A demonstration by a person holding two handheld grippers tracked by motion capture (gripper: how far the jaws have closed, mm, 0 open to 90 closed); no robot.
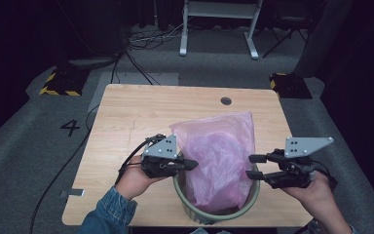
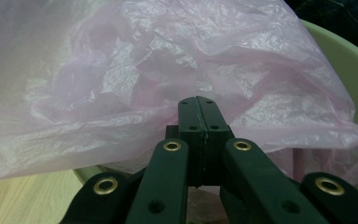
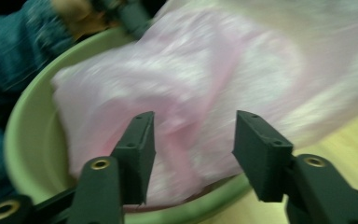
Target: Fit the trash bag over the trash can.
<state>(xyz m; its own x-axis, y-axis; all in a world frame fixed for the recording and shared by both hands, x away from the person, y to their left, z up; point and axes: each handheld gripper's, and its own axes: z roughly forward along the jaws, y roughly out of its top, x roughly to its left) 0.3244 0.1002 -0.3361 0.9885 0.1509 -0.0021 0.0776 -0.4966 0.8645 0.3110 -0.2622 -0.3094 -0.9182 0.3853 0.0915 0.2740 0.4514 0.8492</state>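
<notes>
In the high view, the left gripper sits at about 9 o'clock of the green bin, its tips against the left edge of the pink bag. In the left gripper view its jaws are pressed flat together, tips touching the crinkled bag; whether any film is pinched between them cannot be told. The bin's rim curves past at 2 o'clock in that view.

The bag stands in the bin near the table's front edge and leans out over the rim toward 12 o'clock, spreading across the wood.

The right gripper is at about 3 o'clock of the bin, just beside the bag's right side. In the right gripper view its jaws stand well apart, the gap empty, with the bag lying just ahead of them inside the bin. A blue sleeve shows at 10 o'clock.
</notes>
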